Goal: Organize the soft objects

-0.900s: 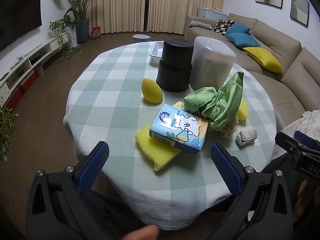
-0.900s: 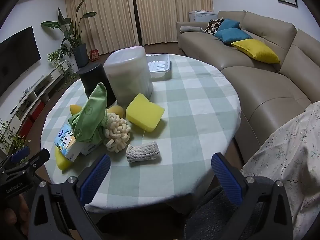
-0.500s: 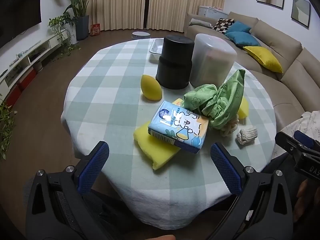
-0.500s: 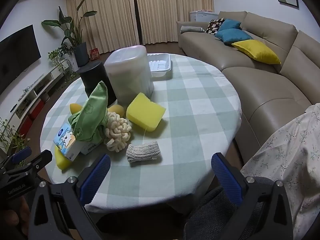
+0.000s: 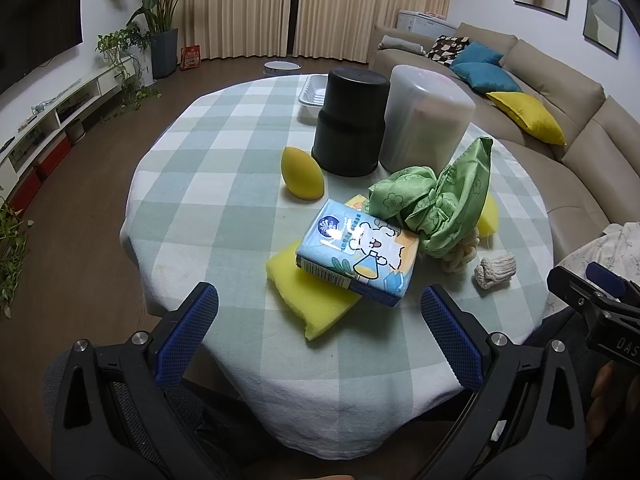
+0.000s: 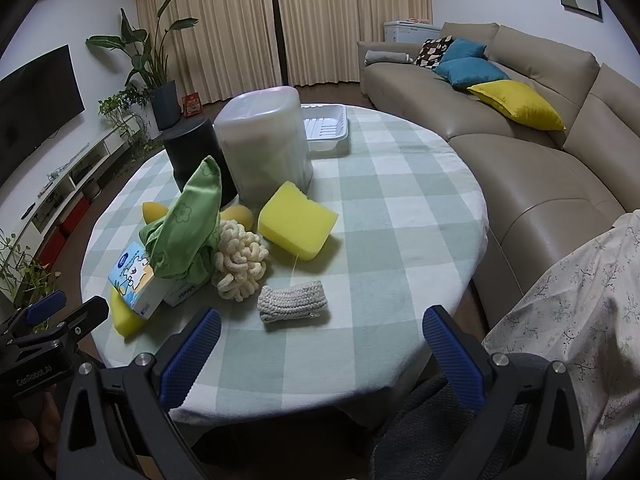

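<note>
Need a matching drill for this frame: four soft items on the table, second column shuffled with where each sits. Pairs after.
Items
1. blue tissue pack with cartoon bear
2. egg-shaped yellow sponge
3. grey knitted roll
4. crumpled green cloth

Places
A. alone on the tablecloth, nearest the right gripper
B. draped over the far end of the tissue pack
C. lying on a flat yellow sponge
D. beside the black cylindrical container

Pairs: 1-C, 2-D, 3-A, 4-B
</note>
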`<action>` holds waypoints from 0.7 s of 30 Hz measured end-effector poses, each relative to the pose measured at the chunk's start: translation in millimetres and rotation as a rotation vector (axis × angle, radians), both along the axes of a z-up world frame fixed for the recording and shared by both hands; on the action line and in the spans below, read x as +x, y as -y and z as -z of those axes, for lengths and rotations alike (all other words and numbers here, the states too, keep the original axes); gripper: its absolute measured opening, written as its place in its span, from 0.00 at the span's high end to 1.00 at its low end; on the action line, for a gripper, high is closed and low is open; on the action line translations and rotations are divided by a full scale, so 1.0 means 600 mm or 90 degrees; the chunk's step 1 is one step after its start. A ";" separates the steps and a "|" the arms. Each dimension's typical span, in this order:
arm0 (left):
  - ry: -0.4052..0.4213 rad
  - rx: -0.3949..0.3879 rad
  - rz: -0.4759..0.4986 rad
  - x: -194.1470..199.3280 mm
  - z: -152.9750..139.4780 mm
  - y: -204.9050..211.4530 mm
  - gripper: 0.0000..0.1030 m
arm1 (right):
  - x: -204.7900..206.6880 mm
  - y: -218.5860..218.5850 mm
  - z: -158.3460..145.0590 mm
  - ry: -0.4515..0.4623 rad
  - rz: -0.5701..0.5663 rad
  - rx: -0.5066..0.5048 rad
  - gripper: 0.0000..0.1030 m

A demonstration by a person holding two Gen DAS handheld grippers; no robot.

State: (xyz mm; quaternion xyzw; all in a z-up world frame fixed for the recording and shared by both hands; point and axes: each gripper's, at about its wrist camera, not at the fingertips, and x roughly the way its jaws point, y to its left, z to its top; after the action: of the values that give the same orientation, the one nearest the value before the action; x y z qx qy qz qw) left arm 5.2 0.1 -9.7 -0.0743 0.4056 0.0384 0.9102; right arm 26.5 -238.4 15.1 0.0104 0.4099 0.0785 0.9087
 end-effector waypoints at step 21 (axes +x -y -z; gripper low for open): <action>-0.001 -0.001 0.001 0.000 0.003 -0.002 0.00 | 0.000 -0.001 0.006 -0.001 -0.001 -0.002 0.00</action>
State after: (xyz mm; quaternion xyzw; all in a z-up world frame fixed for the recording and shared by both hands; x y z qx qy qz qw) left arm 5.4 1.3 -11.4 -0.0747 0.4063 0.0376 0.9099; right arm 26.3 -237.8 11.6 0.0086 0.4110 0.0784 0.9082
